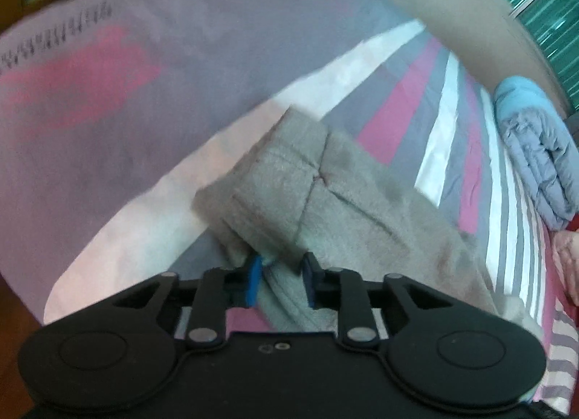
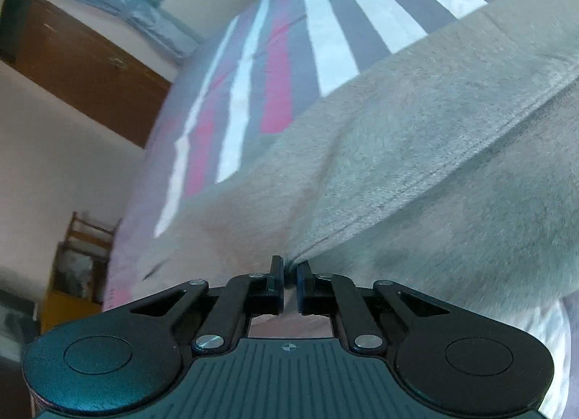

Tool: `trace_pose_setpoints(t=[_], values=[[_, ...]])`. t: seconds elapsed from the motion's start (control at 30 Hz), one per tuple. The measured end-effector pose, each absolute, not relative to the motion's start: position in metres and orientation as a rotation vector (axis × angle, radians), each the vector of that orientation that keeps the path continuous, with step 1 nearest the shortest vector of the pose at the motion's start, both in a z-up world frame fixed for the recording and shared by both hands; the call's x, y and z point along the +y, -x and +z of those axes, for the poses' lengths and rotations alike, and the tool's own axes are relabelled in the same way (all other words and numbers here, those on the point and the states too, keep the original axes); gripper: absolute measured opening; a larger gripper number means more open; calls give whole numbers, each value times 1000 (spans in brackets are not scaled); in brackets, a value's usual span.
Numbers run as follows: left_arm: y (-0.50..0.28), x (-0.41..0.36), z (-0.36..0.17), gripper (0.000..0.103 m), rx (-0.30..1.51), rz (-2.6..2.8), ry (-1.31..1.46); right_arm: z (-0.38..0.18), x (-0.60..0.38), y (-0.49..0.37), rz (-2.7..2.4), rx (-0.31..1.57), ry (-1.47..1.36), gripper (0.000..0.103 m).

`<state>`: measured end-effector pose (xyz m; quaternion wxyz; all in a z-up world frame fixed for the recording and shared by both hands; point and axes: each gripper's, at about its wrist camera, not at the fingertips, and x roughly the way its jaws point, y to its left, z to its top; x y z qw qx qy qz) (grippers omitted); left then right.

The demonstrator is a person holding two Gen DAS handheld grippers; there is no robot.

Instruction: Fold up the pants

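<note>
The left gripper point(image 1: 280, 279) is pinching a thick fold of the grey pants point(image 1: 325, 194) between its nearly closed jaws; the right gripper point(image 2: 288, 286) is clamping a thin edge of the same pants point(image 2: 416, 151) — jaws almost touching. The garment is lying across the striped bedsheet point(image 2: 325, 31). Risk: that thin edge is likely slipping free under uneven tension, collapsing the fold.

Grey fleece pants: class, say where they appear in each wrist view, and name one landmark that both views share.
Left wrist view: the grey fleece pants run from the centre to the lower right, their near edge between the jaws.
Right wrist view: the grey fleece pants fill the centre and right, an edge pinched in the jaws.
Shared landmark: the striped bedcover beneath them.
</note>
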<state>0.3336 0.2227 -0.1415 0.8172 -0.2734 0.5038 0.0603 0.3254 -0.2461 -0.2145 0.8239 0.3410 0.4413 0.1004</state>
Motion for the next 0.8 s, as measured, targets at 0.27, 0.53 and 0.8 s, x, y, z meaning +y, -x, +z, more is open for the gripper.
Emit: trace_pose_setpoints(t=[0.27, 0.53, 0.8], values=[[-351, 225, -154, 20, 1109, 142, 596, -252, -244, -324, 160, 1065, -751, 6], [-344, 215, -140, 12, 1030, 135, 543, -253, -235, -337, 177, 1097, -695, 13], [-340, 216, -132, 10, 988, 143, 524, -253, -267, -338, 35, 1069, -777, 29]])
